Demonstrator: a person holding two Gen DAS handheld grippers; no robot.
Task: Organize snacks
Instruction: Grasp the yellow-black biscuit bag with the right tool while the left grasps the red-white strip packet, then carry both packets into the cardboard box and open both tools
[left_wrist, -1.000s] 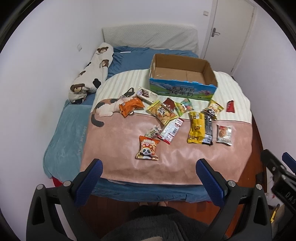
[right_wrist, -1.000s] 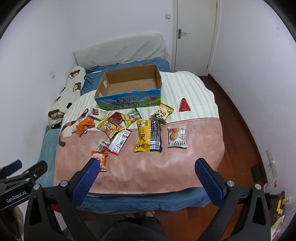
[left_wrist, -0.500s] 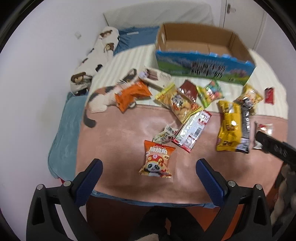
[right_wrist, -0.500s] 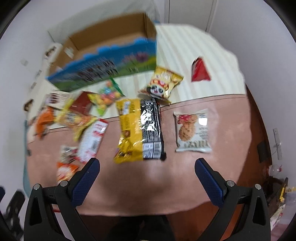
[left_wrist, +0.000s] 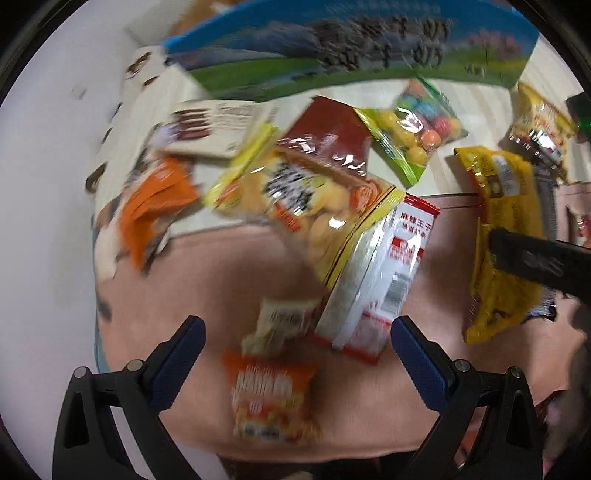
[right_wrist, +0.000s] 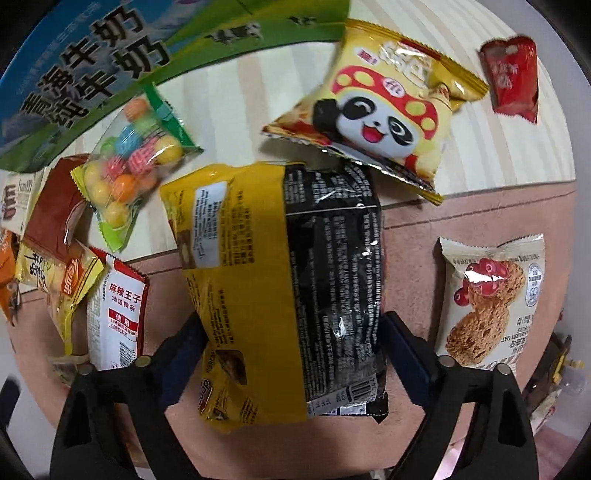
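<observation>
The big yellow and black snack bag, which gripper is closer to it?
Right. The right gripper straddles the big yellow and black snack bag, fingers open either side. The left gripper hovers over the orange panda packet, farther left.

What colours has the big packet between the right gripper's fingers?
The big packet is half yellow, half black, seen best in the right wrist view.

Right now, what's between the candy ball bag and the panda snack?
Just bare striped blanket lies between the candy ball bag and the panda snack, seen in the right wrist view.

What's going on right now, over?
Both tongs open. Right tongs straddle yellow-black packs, not gripped. Left tongs over orange pack. Nothing in the way.
</observation>
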